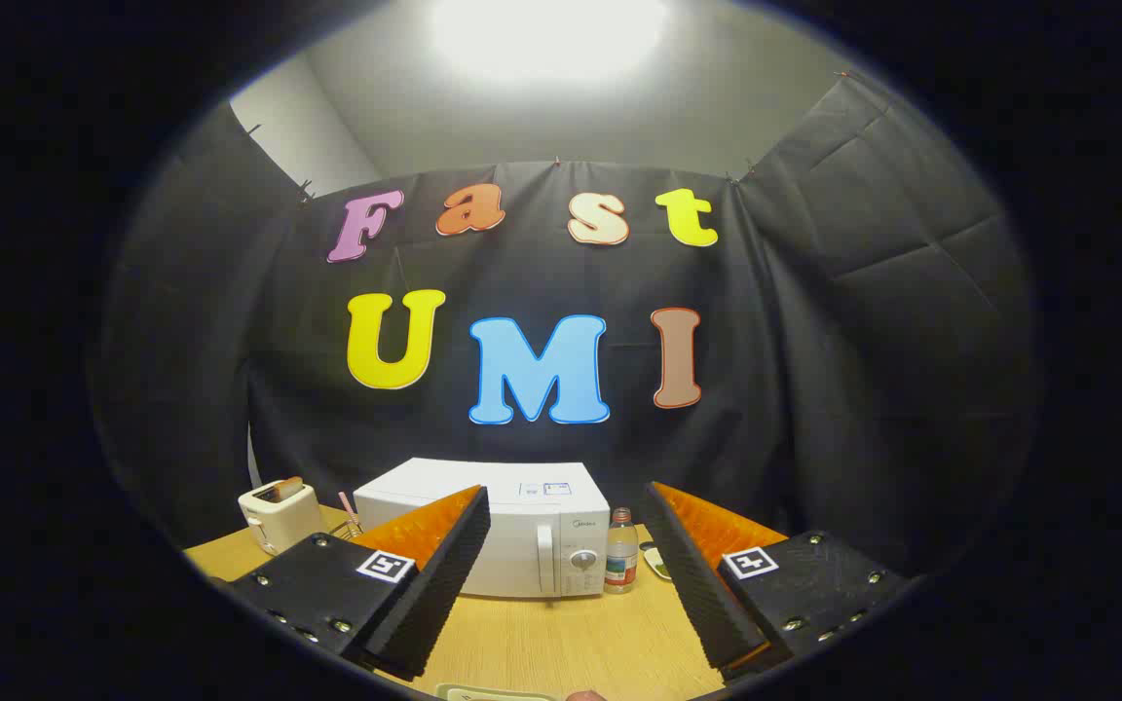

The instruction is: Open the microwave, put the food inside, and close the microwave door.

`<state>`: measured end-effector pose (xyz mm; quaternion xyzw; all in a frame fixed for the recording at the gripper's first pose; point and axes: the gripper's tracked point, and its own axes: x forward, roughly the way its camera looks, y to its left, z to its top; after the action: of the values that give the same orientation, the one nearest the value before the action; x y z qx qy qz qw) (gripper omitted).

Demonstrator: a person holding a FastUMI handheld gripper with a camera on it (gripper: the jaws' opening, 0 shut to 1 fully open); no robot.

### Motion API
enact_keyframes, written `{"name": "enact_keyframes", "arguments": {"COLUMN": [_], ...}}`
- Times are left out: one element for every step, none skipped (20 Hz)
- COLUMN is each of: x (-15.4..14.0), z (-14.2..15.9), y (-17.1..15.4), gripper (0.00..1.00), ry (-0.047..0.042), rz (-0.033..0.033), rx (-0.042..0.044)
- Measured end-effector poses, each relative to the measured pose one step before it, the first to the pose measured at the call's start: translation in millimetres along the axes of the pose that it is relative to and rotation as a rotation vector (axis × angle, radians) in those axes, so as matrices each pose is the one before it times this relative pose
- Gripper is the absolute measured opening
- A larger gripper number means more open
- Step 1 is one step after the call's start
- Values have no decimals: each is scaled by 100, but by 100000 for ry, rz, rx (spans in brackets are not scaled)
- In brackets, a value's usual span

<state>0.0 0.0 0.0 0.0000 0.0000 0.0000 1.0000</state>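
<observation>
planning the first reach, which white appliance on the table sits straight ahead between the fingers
The microwave, door shut, beyond the open gripper; the toaster stands off to its left.

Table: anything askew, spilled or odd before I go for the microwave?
Nothing stands out. The microwave sits square with its door shut, the bottle and toaster stand upright, no spill on the table. The gripper is open, holding nothing.

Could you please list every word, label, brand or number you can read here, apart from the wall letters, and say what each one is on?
Microwave: small brand word above its dial, too blurred to read.
Stickers on the microwave's top: too small to read.
Bottle beside the microwave: label too small to read.
Toaster: no text visible.
Open gripper, holding nothing: square patterned markers on both fingers, no words.
</observation>
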Motion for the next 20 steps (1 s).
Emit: {"name": "enact_keyframes", "arguments": {"x": [293, 237, 248, 267, 268, 243, 162, 180, 233, 186, 285, 216, -127, 62, 158, 184, 467, 390, 386, 280], "z": [74, 132, 15, 15, -54, 58, 66, 111, 1, 51, -84, 3, -119, -77, -183, -89, -220, -170, -217, -227], "y": [-47, -94, -232, -134, -170, -127, -133, -106, -108, -94, -97, -92, -13, -18, -90, -91, -351, -228, -154, -51], "gripper": [99, 99, 99, 99, 99, 99, 99, 99, 99, 99, 99, 99, 99, 99, 99, 99, 99, 99, 99, 99], "ry": [-117, -209, 22, -24, 132, 45, -293, -95, -35, -8, -7, 93, 158, 346, 457, 285, 419, 387, 417, 378], "rz": [183, 166, 143, 169, 43, 182, 62, 51, 115, 94, 120, -109, 111, 14, -88, -43, -198, 24, 101, 343], "rx": [323, 368, 230, 30, -73, 43, 209, 293, 439, 396, 295, 349, 411, 431, 371, 309, 286, 215, 199, 191]}}
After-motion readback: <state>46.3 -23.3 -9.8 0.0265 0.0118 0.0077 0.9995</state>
